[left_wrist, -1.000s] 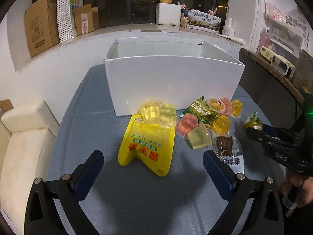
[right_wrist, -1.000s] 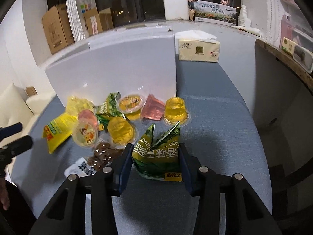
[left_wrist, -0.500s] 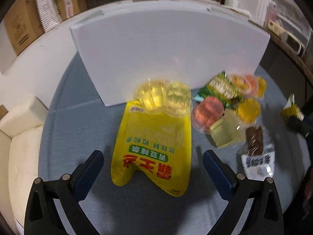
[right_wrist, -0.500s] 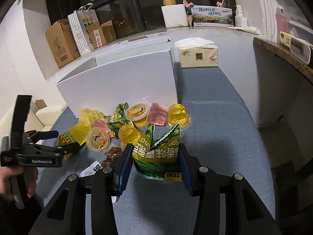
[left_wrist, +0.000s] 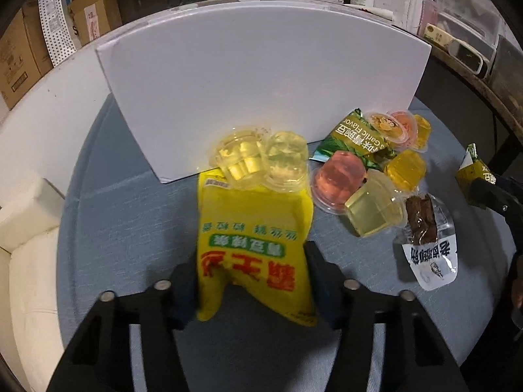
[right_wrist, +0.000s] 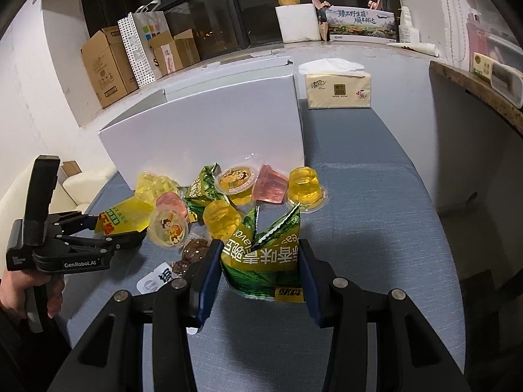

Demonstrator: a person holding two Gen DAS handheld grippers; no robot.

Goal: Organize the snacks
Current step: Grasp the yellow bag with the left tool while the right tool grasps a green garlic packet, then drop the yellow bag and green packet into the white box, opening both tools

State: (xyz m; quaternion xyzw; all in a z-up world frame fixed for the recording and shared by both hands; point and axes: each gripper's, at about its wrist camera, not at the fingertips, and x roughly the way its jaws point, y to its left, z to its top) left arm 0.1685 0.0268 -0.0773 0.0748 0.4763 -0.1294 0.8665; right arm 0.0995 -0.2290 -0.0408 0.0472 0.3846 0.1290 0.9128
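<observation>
Grey-blue tabletop (right_wrist: pixel 376 196), white box (right_wrist: pixel 209 130), snacks (left_wrist: pixel 376 176)

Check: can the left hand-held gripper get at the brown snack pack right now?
Probably not: the left hand-held gripper has just been closing on the yellow bag. The brown snack pack lies uncovered off to its side.

Yellow snack bag (left_wrist: pixel 253 248) and green packet (right_wrist: pixel 263 261) lie beside jelly cups (left_wrist: pixel 340 184).

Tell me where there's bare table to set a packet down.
Bare blue cloth lies right of the yellow jelly cup, running back to the tissue pack, and left of the yellow bag. It is crowded directly in front of the white box.
</observation>
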